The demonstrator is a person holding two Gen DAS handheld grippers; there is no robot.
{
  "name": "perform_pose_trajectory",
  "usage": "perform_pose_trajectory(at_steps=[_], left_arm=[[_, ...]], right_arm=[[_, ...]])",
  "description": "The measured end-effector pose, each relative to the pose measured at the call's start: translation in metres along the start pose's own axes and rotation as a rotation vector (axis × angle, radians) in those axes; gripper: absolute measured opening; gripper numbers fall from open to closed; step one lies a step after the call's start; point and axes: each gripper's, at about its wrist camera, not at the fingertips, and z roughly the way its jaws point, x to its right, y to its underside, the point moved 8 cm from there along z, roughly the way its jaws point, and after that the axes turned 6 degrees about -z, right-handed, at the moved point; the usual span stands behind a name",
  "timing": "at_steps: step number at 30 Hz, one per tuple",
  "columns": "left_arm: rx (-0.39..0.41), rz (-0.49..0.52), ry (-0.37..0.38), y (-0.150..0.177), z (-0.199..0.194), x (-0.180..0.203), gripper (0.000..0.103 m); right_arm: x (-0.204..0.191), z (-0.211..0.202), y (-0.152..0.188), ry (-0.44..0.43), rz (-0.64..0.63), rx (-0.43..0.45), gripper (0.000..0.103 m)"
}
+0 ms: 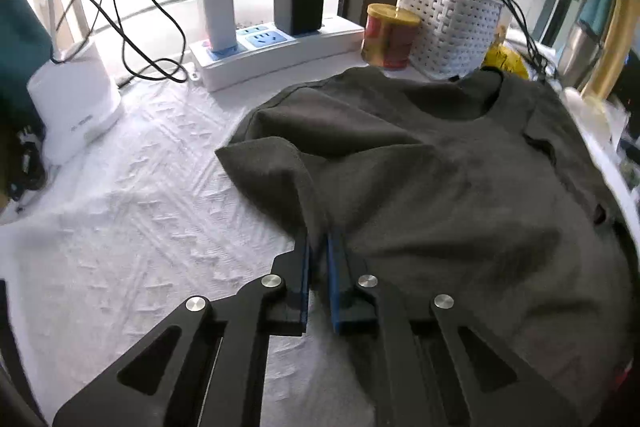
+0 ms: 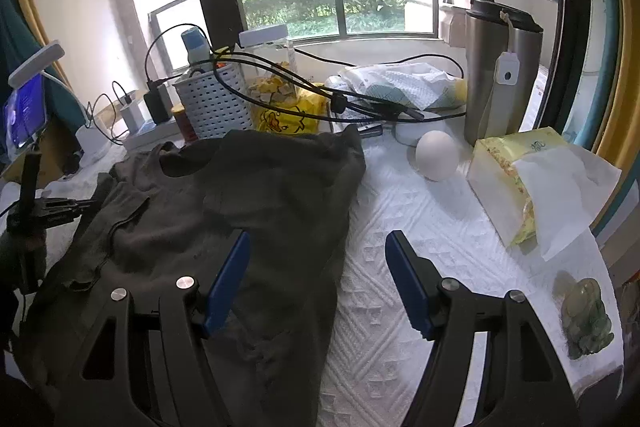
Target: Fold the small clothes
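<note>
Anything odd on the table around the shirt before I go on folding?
A loose white egg sits unsupported on the white textured cloth, beside the dark grey T-shirt; it might roll. Black cables trail across the clutter behind.

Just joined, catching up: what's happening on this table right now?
A person with a handheld gripper in each hand is folding a dark grey T-shirt spread on a white-covered table. The left gripper is shut on a fold of fabric at the shirt's edge, near the sleeve. The right gripper is open and holds nothing, one finger above the shirt's other side, the other above the cloth. No finished fold shows yet.
</note>
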Motion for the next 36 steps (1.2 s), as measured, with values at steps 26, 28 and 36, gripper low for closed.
perform_pose_trajectory(at_steps=[26,28,36], left_arm=[[-0.024,0.013,0.028,0.043,-0.055,0.041,0.046],[-0.031,0.1,0.019,0.052,-0.055,0.063,0.046],[-0.111,0.211,0.043,0.084,-0.036,0.099,0.047]], right_arm=[[-0.015,0.05,0.036,0.097,-0.168,-0.207,0.07],[-0.025,0.045,0.036,0.086,-0.245,-0.188,0.075],[-0.05,0.037,0.049,0.106,-0.435,-0.201,0.101]])
